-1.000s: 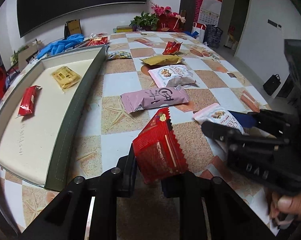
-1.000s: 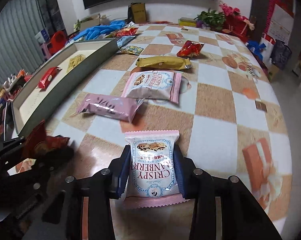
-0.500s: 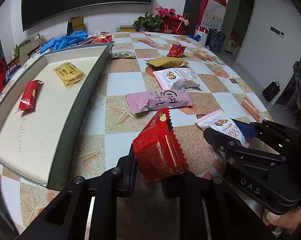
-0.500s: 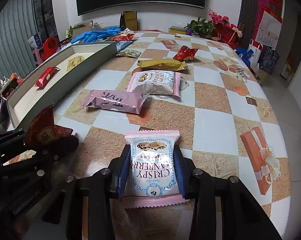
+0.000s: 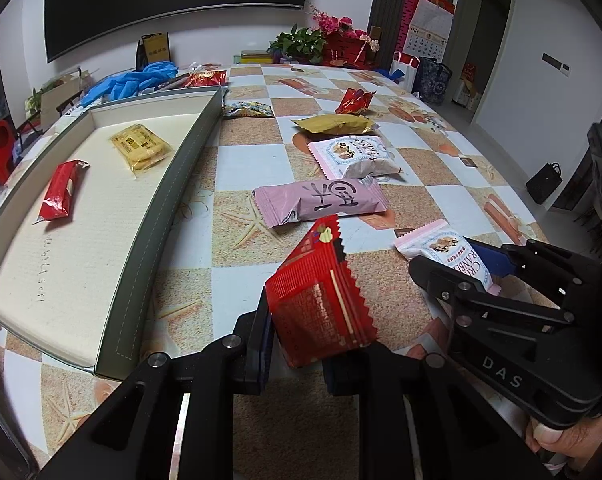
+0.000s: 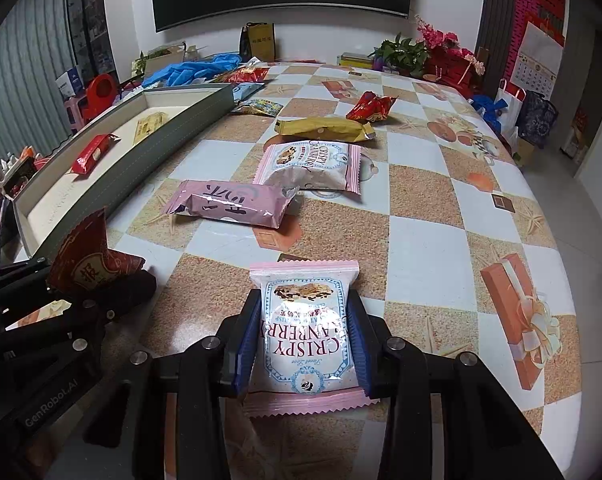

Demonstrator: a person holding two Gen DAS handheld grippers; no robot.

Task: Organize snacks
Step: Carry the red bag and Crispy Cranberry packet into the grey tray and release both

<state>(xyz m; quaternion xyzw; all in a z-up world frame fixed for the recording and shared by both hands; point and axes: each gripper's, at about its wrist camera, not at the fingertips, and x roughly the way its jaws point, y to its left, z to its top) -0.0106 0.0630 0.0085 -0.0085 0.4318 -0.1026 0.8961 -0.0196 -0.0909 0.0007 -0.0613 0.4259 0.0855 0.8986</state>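
Both wrist views face forward, low over one table (image 5: pixel 237 160).

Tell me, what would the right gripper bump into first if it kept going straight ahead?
Probably the pink wrapped snack lying on the table. The right gripper, clamped on a cranberry crisp packet, points roughly toward it, though depth and height are hard to judge.

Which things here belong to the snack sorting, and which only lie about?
Belong to the job:
- red packet in left claw
- cranberry packet in right claw
- tray holding two snacks
- pink bar, second cranberry packet, gold packet on the table

Lying about:
- blue gloves
- flowers
- calendar
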